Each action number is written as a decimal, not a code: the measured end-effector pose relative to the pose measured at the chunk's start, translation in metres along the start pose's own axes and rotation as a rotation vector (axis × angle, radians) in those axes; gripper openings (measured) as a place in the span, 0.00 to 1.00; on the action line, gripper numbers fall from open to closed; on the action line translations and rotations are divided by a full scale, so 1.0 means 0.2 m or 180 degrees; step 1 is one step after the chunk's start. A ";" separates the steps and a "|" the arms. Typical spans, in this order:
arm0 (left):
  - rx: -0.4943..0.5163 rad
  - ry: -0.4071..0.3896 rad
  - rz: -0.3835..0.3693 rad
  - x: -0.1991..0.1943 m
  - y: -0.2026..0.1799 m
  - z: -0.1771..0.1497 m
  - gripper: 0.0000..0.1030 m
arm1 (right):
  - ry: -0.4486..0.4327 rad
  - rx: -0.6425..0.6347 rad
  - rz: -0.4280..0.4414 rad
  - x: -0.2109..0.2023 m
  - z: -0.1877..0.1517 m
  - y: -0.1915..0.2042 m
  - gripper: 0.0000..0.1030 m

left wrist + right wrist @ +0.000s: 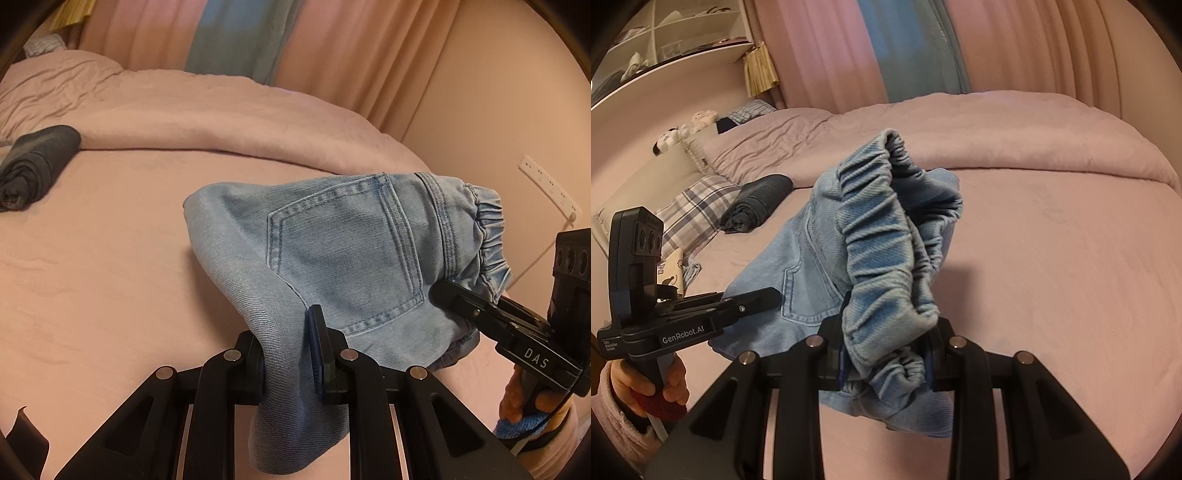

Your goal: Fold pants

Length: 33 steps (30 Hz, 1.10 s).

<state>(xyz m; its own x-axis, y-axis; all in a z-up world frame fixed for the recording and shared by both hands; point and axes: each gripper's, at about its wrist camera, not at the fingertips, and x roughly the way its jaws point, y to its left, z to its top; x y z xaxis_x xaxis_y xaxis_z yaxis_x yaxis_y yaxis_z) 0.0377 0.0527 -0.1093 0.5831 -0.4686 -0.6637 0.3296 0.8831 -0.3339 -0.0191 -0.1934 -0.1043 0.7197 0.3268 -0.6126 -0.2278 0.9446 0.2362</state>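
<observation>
Nearby, rolled dark garment (35,166) on bed (110,258), both grippers' jaws clamping light denim pants (343,258) aloft.

The pants (332,258) are light blue jeans with a stretchy waist (886,266) and a back pocket (343,254). They are hanging bunched up, pinched between both tools' fingers, right in front of each.
</observation>
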 end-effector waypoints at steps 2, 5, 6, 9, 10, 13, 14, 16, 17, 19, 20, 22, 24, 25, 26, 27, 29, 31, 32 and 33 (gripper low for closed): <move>-0.0017 -0.0035 0.0022 -0.03 0.03 0.01 0.16 | -0.0004 -0.0047 0.0017 0.01 0.02 0.03 0.29; -0.0029 -0.0085 0.0062 -0.01 0.05 0.07 0.16 | -0.0026 -0.0111 0.0058 0.03 0.06 0.07 0.29; -0.0032 -0.0098 0.0074 -0.02 0.06 0.08 0.16 | -0.0039 -0.0137 0.0070 0.04 0.08 0.08 0.29; -0.0055 -0.0143 0.0108 -0.03 0.09 0.11 0.16 | -0.0065 -0.0199 0.0089 0.07 0.12 0.12 0.29; -0.0064 -0.0156 0.0117 -0.02 0.10 0.12 0.16 | -0.0070 -0.0215 0.0097 0.08 0.13 0.13 0.29; -0.0093 -0.0184 0.0143 0.00 0.14 0.16 0.16 | -0.0084 -0.0258 0.0122 0.13 0.18 0.16 0.29; -0.0097 -0.0190 0.0153 0.00 0.15 0.17 0.16 | -0.0085 -0.0269 0.0130 0.14 0.19 0.17 0.29; -0.0090 -0.0200 0.0185 0.02 0.18 0.20 0.16 | -0.0089 -0.0294 0.0139 0.18 0.21 0.18 0.29; -0.0091 -0.0204 0.0198 0.03 0.19 0.21 0.16 | -0.0089 -0.0293 0.0146 0.17 0.21 0.19 0.29; -0.0097 -0.0207 0.0222 0.05 0.22 0.25 0.16 | -0.0093 -0.0306 0.0157 0.22 0.24 0.19 0.29; -0.0097 -0.0206 0.0232 0.07 0.24 0.26 0.16 | -0.0093 -0.0317 0.0161 0.25 0.26 0.20 0.29; -0.0111 -0.0198 0.0252 0.11 0.27 0.30 0.16 | -0.0091 -0.0330 0.0165 0.31 0.30 0.20 0.29; -0.0108 -0.0189 0.0276 0.15 0.30 0.34 0.16 | -0.0088 -0.0329 0.0171 0.37 0.33 0.20 0.29; -0.0112 -0.0181 0.0283 0.17 0.32 0.36 0.16 | -0.0089 -0.0327 0.0168 0.40 0.35 0.19 0.29; -0.0114 -0.0166 0.0293 0.21 0.34 0.38 0.16 | -0.0087 -0.0325 0.0166 0.43 0.37 0.19 0.29; -0.0115 -0.0154 0.0295 0.23 0.35 0.39 0.16 | -0.0071 -0.0313 0.0163 0.47 0.39 0.18 0.29; -0.0131 -0.0116 0.0301 0.29 0.39 0.41 0.16 | -0.0037 -0.0284 0.0154 0.55 0.41 0.15 0.29; -0.0157 -0.0062 0.0314 0.37 0.42 0.42 0.16 | -0.0003 -0.0259 0.0149 0.62 0.43 0.13 0.29; -0.0175 -0.0030 0.0317 0.41 0.44 0.42 0.16 | 0.0025 -0.0237 0.0141 0.67 0.44 0.11 0.29; -0.0186 0.0011 0.0332 0.46 0.46 0.43 0.16 | 0.0052 -0.0216 0.0135 0.71 0.44 0.09 0.29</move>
<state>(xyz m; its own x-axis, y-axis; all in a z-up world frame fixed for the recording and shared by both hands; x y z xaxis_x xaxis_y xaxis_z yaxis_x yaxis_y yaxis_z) 0.1851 0.0880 -0.1440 0.6093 -0.3739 -0.6993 0.2231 0.9271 -0.3013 0.1360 -0.1322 -0.1208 0.6977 0.3665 -0.6155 -0.3022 0.9296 0.2110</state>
